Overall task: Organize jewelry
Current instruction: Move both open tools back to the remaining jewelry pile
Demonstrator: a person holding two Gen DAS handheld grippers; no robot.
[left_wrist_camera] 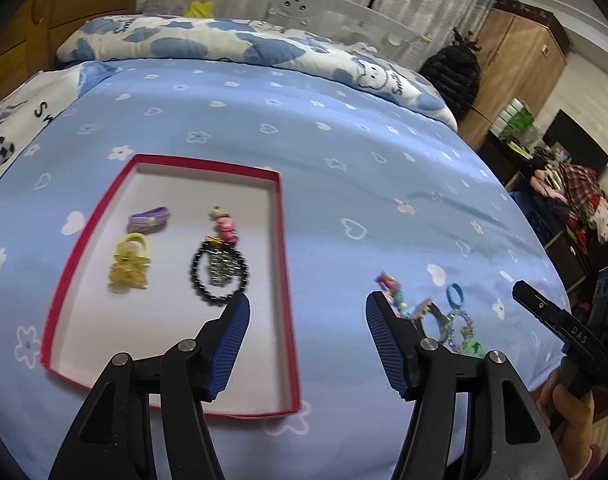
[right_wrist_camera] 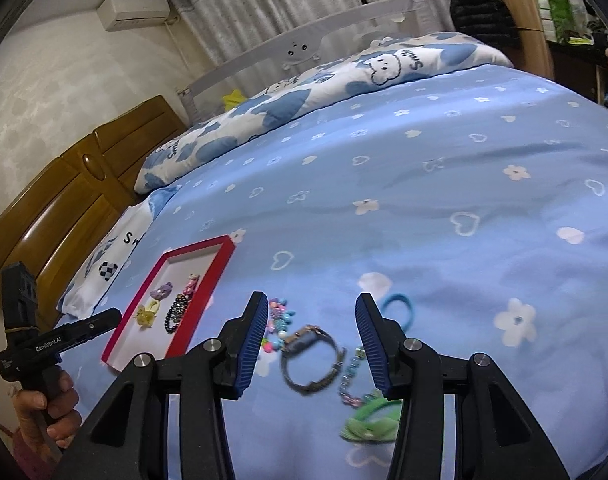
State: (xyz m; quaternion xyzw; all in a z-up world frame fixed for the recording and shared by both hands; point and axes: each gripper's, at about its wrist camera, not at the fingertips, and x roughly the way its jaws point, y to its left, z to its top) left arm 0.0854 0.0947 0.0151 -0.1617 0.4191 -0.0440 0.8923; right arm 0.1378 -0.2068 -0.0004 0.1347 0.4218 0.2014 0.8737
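A shallow red box (left_wrist_camera: 208, 164) with a white floor lies on the blue bedspread. In it are a purple hair tie (left_wrist_camera: 148, 219), a yellow one (left_wrist_camera: 130, 264), a pink charm (left_wrist_camera: 224, 226) and a black bead bracelet (left_wrist_camera: 220, 276). My left gripper (left_wrist_camera: 307, 300) hangs open over the box's right rim, holding nothing. To its right lies a loose pile: a wristwatch (right_wrist_camera: 309, 360), coloured beads (right_wrist_camera: 278, 320), a blue ring tie (right_wrist_camera: 397, 308), a bead chain (right_wrist_camera: 349, 372) and a green hair tie (right_wrist_camera: 369, 420). My right gripper (right_wrist_camera: 311, 300) hovers open above the watch, apart from it.
A rolled quilt (left_wrist_camera: 232, 42) with blue patches lies across the far end of the bed, in front of a grey bed rail (left_wrist_camera: 296, 4). A wooden headboard (right_wrist_camera: 64, 196) stands at the left. A hand (right_wrist_camera: 48, 404) holds the left tool. A cluttered sideboard (left_wrist_camera: 563, 184) sits at the right.
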